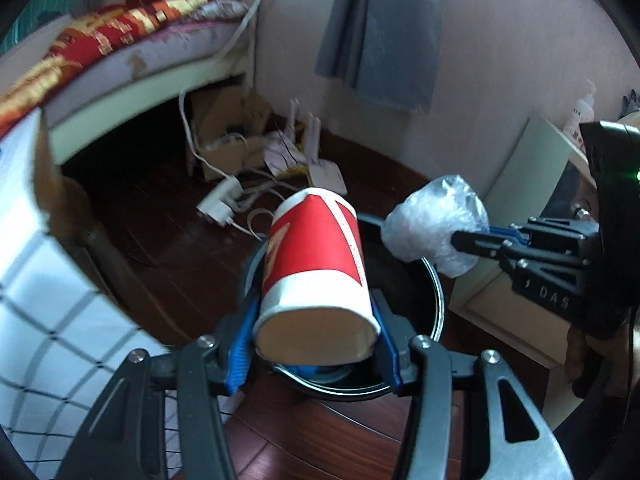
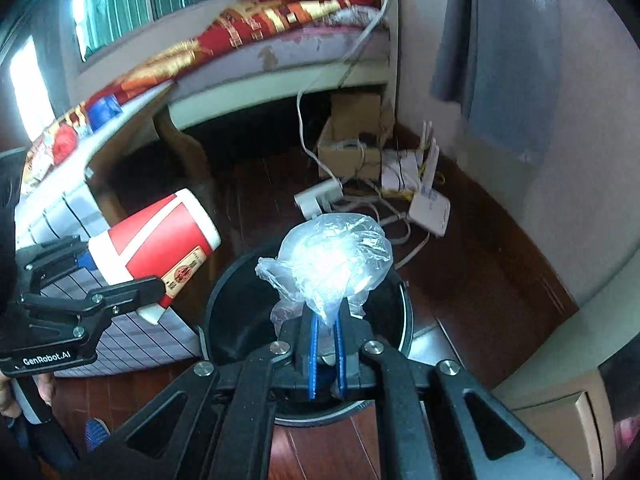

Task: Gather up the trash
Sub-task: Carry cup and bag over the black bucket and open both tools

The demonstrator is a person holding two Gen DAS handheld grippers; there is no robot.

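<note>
Both grippers, the left gripper (image 1: pixel 316 344) and right gripper (image 2: pixel 325 344), are black linkages with silver screws, blue finger pads and white lettering.

Red-and-white paper cup (image 1: pixel 316 276), empty, lying on its side and tilted, open mouth toward the left wrist camera, held up over the near rim of the round black trash bin (image 1: pixel 434 300). Crumpled clear plastic bag (image 2: pixel 332 260), balled up, also in the air above the bin opening, just right of the cup, not touching it.

Paper cup (image 1: pixel 316 276) and plastic wad (image 1: pixel 434 226) hang, seemingly, above the bin (image 1: pixel 434 304), cup leftward.
</note>
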